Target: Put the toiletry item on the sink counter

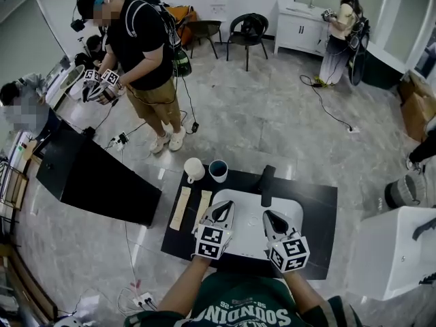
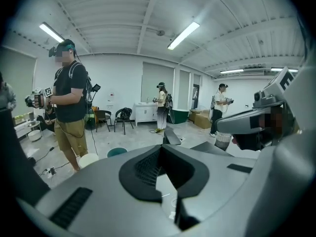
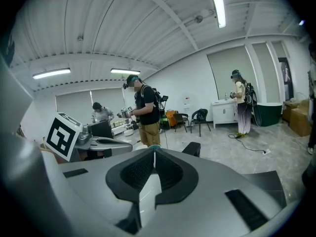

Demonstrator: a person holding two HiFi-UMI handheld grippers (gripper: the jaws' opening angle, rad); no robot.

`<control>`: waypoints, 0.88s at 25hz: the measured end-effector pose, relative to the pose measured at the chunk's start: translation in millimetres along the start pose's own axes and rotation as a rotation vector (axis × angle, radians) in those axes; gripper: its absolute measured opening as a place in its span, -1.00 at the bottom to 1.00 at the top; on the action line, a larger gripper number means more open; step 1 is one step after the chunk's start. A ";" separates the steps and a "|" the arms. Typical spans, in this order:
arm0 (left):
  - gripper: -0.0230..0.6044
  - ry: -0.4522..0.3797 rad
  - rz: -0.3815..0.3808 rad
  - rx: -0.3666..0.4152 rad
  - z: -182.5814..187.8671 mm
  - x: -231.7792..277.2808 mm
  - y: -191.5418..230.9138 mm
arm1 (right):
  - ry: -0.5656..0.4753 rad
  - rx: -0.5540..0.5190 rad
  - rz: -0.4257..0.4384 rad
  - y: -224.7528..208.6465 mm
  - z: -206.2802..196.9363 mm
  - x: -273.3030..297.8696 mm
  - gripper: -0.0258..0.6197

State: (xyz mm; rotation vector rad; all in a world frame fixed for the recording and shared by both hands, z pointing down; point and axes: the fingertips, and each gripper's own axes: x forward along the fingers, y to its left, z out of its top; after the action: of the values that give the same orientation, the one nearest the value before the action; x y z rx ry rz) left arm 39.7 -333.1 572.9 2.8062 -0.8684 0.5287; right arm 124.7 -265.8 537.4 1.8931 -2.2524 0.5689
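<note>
From the head view, the left gripper and right gripper hang side by side over the white basin, both tilted a little downward and carrying nothing. Two pale flat strips, probably the toiletry items, already lie on the black surface left of the basin, near a white cup and a dark cup. I'd judge the placing done, or a fresh pick next; that would call for opening the jaws and reaching left.

In the left gripper view, the left gripper has its jaws pressed together on nothing.

In the right gripper view, the right gripper has its jaws likewise closed and empty.
</note>
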 end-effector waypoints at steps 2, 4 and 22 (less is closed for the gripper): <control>-0.89 -0.008 -0.014 -0.001 2.7 -2.1 -5.5 | -0.006 -0.001 -0.005 -0.2 1.9 -3.6 -0.79; -0.89 -0.015 -0.024 -0.001 4.3 -4.2 -9.6 | -0.011 -0.003 -0.012 0.1 2.8 -6.7 -0.79; -0.89 -0.046 -0.071 0.014 11.4 -13.4 -25.9 | -0.038 -0.022 -0.051 0.0 11.2 -23.7 -0.79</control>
State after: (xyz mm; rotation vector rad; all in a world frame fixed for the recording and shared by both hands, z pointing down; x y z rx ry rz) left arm 47.4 -307.8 556.1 2.8603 -0.7736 0.4636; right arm 130.8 -248.3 518.9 1.9611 -2.2163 0.5028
